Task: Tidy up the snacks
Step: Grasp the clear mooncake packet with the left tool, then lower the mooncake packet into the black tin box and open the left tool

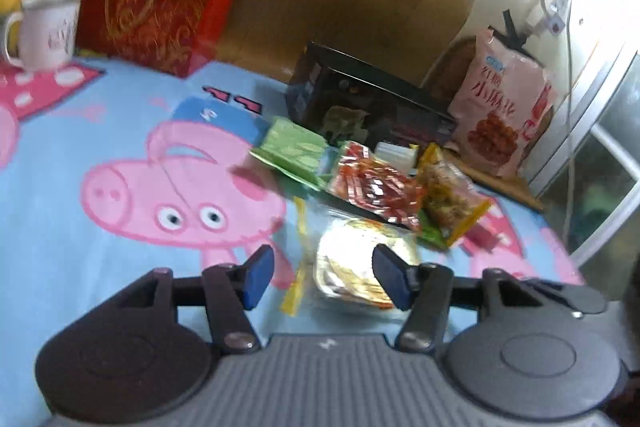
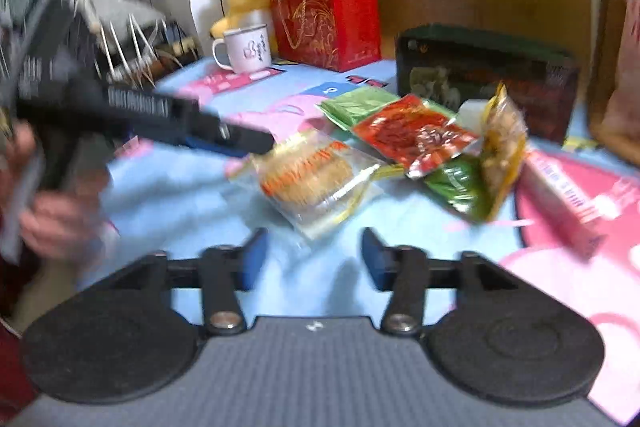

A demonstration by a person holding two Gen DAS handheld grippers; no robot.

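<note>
- Up close, the left wrist view shows the left gripper [image 1: 322, 277] spread, nothing pinched, hovering over a clear bag of round crackers [image 1: 356, 263] lying on the cartoon-pig blanket [image 1: 100, 131].
- Beyond it lie a green packet [image 1: 292, 153], a red packet [image 1: 376, 187] and a yellow-edged packet [image 1: 452, 203], overlapping, near a dark box [image 1: 360, 99] by the blanket's far edge.
- A pink snack bag [image 1: 500, 107] leans at the far right corner; a mug [image 1: 44, 35] and red gift bag [image 1: 156, 7] stand at the far left.
- Next, the right wrist view: the right gripper [image 2: 314, 259] spread and empty above bare blanket, just short of the cracker bag.
- A hand [image 2: 52, 215] holds the left gripper at the left.
</note>
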